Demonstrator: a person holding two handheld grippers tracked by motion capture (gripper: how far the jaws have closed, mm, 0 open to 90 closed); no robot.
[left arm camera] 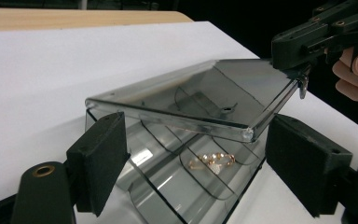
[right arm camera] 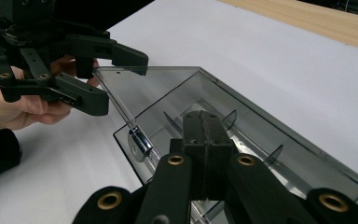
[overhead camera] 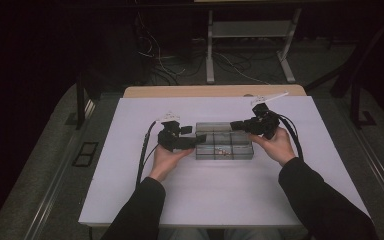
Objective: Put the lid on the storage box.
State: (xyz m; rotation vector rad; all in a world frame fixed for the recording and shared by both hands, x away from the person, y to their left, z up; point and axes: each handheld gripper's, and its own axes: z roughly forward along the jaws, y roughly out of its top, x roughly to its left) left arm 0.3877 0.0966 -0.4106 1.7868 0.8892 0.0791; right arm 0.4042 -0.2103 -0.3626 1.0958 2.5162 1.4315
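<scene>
While the clear box (overhead camera: 224, 145) sits mid-frame on the white table (overhead camera: 130, 200), the right gripper (left arm camera: 303, 70) pinches its half-raised lid (left arm camera: 205, 93) shut-jawed. The left gripper (left arm camera: 196, 158) stands spread, touching nothing (a gold bracelet (left arm camera: 213, 161) lies inside).

You are seated at the bottom of the frame, both dark-sleeved forearms reaching up onto a white table (overhead camera: 130, 200). At centre lies a grey, see-through compartment box (overhead camera: 224, 150) with something small and pale in its lower middle compartment, too small to make out. Your left gripper (overhead camera: 196, 142) sits just left of the box, its jaws at the box's left edge. Your right gripper (overhead camera: 236, 125) sits at the box's upper right, its tip over the back edge. A black cable trails from each gripper. Beyond the table, at the top of the frame, grey table legs (overhead camera: 210, 50) and loose cables (overhead camera: 155, 60) lie on a dark floor.
</scene>
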